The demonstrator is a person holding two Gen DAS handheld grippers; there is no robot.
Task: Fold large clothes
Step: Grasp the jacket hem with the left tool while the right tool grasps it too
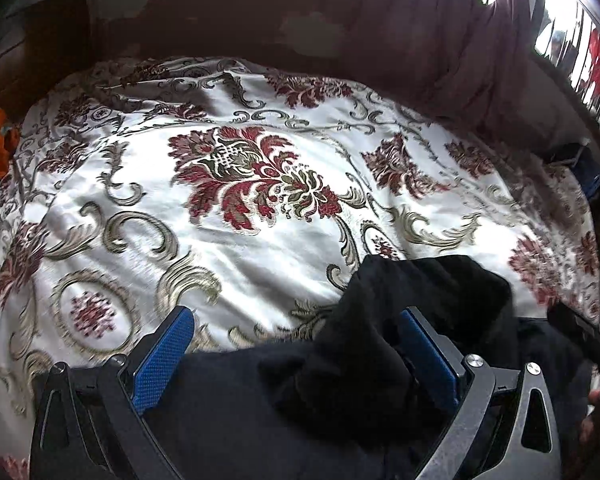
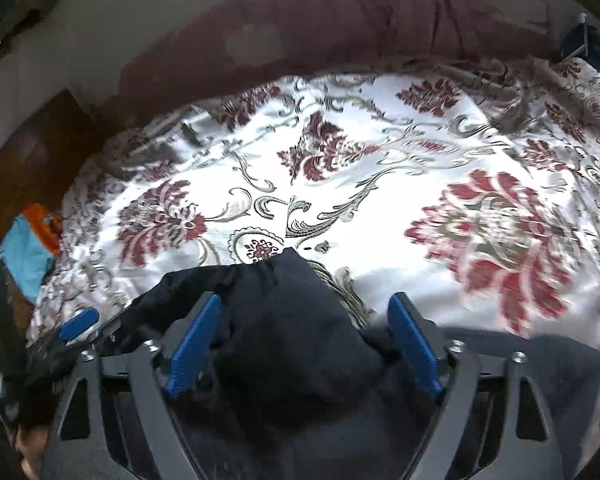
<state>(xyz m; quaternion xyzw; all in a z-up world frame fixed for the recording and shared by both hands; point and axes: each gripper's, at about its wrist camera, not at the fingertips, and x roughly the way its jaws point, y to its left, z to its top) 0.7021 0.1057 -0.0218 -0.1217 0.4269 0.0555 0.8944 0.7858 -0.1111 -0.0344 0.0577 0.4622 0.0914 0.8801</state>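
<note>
Left gripper jaws wide apart, black garment bunched between the pads, not pinched. Right gripper same: jaws spread, dark cloth heaped between, no clamp. Garment sits crumpled at near edge of bed on floral cover, rest of cover bare. Judgement: folding barely started, no flat spread, no crease visible. Left to do: grip corners, lay out, fold.

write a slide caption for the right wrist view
Open right hand-held gripper straddling a bunched black garment over a floral bedspread.
</note>
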